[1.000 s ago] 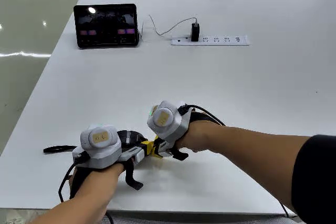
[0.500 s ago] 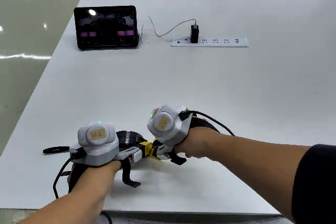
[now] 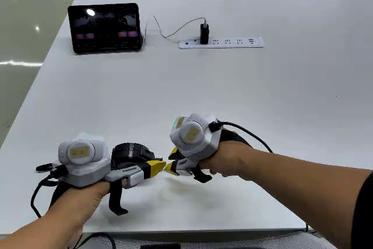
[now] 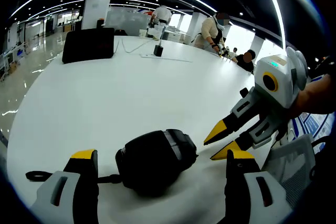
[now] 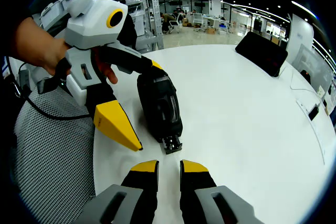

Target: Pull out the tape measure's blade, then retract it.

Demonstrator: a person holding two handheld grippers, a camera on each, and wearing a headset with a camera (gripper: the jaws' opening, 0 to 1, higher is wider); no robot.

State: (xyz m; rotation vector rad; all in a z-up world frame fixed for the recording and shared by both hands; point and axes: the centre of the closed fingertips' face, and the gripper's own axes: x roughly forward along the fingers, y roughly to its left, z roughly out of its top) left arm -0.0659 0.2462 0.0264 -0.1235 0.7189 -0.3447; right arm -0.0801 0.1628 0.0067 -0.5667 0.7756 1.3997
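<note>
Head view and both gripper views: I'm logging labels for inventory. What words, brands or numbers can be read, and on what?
No text is readable.
Black tape measure case: no legible label.
Black tablet screen: coloured tiles, too blurred.
White power strip: markings too small.
Tan square stickers on white housings: marks too small.

Beyond the tape (image 3: 129, 154) the table (image 3: 233, 86) lies bare up to the tablet (image 3: 105, 27) and strip (image 3: 221, 42); the left gripper (image 4: 160, 157) straddles it, and the right gripper (image 5: 168, 167) blocks its right end.
</note>
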